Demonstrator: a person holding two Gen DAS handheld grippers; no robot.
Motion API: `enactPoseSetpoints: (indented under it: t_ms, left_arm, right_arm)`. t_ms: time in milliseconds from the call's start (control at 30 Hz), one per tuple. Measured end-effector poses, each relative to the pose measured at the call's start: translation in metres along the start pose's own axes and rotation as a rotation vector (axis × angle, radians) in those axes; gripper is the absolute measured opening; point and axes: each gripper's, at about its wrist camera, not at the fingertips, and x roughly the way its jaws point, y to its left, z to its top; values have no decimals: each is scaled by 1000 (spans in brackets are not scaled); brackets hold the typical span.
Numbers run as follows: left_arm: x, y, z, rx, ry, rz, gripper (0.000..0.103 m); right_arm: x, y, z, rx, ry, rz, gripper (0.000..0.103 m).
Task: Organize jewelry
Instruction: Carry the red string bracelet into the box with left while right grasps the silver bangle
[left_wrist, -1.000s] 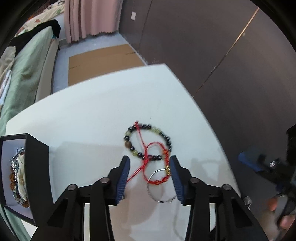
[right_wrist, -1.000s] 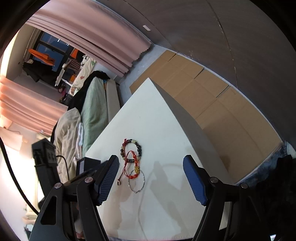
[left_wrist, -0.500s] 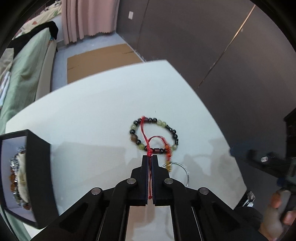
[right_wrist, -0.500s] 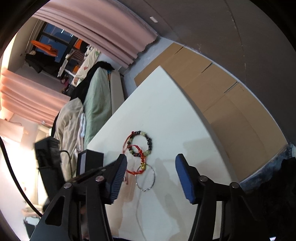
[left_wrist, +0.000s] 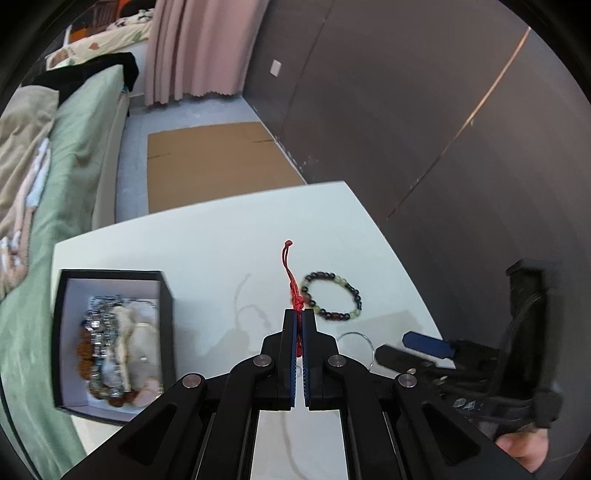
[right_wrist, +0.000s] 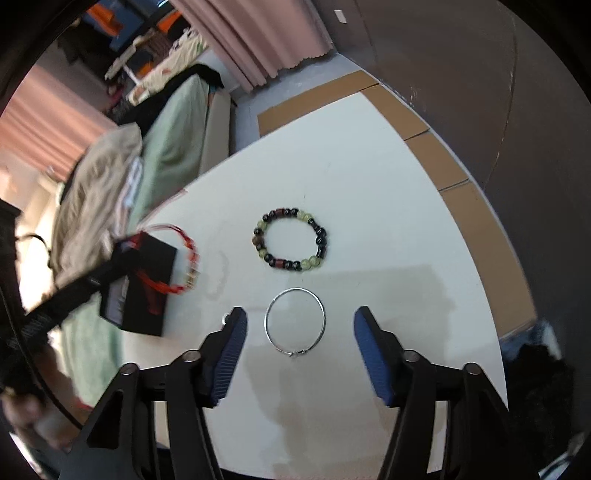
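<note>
My left gripper (left_wrist: 299, 314) is shut on a red cord bracelet (left_wrist: 291, 280), held above the white table; in the right wrist view the bracelet (right_wrist: 184, 266) hangs blurred beside the black jewelry box (right_wrist: 147, 280). The open box (left_wrist: 110, 332) holds several pieces of jewelry. A bracelet of dark and green beads (left_wrist: 330, 295) lies on the table, also in the right wrist view (right_wrist: 291, 240). A thin silver hoop (right_wrist: 295, 321) lies just ahead of my open, empty right gripper (right_wrist: 301, 325), between its fingers' line.
The white table (right_wrist: 369, 184) ends at the far and right edges near a dark wall. A bed with green bedding (left_wrist: 74, 166) stands left of the table. Flat cardboard (left_wrist: 210, 162) lies on the floor beyond.
My left gripper shut on the red cord bracelet and lifted it off the beaded bracelet, moving left toward the box. My right gripper came closer over the silver hoop.
</note>
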Motion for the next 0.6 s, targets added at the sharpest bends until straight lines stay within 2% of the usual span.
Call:
enactPoseSetpoints:
  t_ms: [267,500,567,600]
  left_arm:
    - [-30,26,-3,-42,-48,-1,2]
    - [-56,48,-13,-78,-83,4,2]
    - [-63,53,-16,-89,-92,3,2]
    - [-65,56,-17,-93,-94,3,2]
  right_arm:
    - [20,29,-8,-157,44,-186,63]
    - [34,42,-18,-266,67,-302,63]
    - [32,42,-17,-268,68,-299,61]
    - [30,41,-17,-269,70,-297,51]
